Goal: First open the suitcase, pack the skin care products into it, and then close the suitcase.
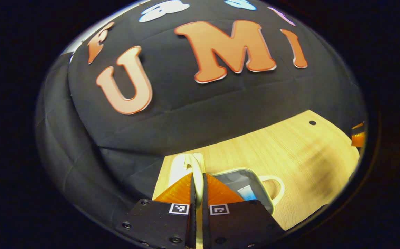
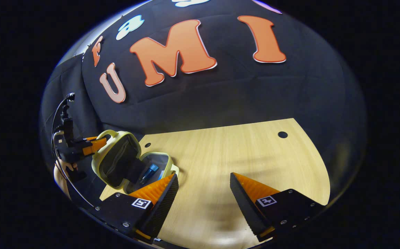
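At the light wooden table's (image 2: 241,155) left edge, the left gripper (image 1: 197,193) pinches the small pale-yellow suitcase's (image 2: 117,162) raised lid; the right gripper (image 2: 203,193) gapes wide. A slip could slam it onto the blue skincare tube (image 2: 149,173).

Left hand-held gripper (image 1: 197,188) pinches the open suitcase (image 1: 251,186) lid's (image 1: 189,166) rim.

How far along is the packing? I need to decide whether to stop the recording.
Opened: the suitcase stands open on the table, a blue skin care product inside. In hand: the left gripper pinches the lid. The right gripper is open, empty. Left: closing.
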Action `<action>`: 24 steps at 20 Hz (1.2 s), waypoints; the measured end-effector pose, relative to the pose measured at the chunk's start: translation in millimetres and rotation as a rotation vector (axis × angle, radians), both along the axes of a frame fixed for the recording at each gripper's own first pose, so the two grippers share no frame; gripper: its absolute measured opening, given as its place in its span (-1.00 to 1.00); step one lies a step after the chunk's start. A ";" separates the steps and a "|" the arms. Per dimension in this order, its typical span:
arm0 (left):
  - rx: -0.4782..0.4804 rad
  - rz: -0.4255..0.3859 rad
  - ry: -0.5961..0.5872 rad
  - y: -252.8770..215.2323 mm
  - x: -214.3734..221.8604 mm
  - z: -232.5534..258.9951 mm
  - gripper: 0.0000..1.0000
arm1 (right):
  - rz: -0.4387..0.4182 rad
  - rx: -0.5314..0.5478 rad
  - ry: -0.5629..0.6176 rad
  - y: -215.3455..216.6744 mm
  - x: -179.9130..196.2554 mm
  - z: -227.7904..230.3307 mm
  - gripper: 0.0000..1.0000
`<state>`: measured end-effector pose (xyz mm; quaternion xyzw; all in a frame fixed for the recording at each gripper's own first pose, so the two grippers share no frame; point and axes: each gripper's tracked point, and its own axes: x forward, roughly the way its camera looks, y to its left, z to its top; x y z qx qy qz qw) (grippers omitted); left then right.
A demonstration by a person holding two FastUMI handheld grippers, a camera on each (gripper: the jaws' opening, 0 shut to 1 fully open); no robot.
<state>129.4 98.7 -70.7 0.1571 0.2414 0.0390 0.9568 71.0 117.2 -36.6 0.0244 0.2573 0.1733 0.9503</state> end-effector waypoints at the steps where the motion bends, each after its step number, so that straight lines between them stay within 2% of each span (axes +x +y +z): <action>1: 0.006 -0.021 0.010 -15.2 3.8 -5.9 -0.85 | -0.008 -0.001 0.002 -10.4 -1.2 -0.8 0.91; 8: -0.034 -0.143 0.134 -104.9 19.1 -76.6 -0.85 | -0.077 -0.022 0.029 -69.9 -9.0 -14.9 0.91; 12: -0.058 -0.162 0.233 -105.9 22.4 -114.5 -0.85 | -0.096 -0.031 0.054 -84.6 -9.5 -27.6 0.91; 16: -0.083 -0.156 0.304 -102.6 15.7 -122.7 -0.84 | -0.095 -0.034 0.082 -89.6 -13.2 -39.2 0.91; 20: -0.065 -0.137 0.299 -102.9 19.7 -123.4 -0.84 | -0.076 -0.039 0.101 -84.5 -12.5 -45.8 0.92; 24: -0.094 -0.143 0.295 -103.6 19.3 -128.9 -0.79 | -0.055 -0.047 0.110 -77.0 -6.9 -50.4 0.92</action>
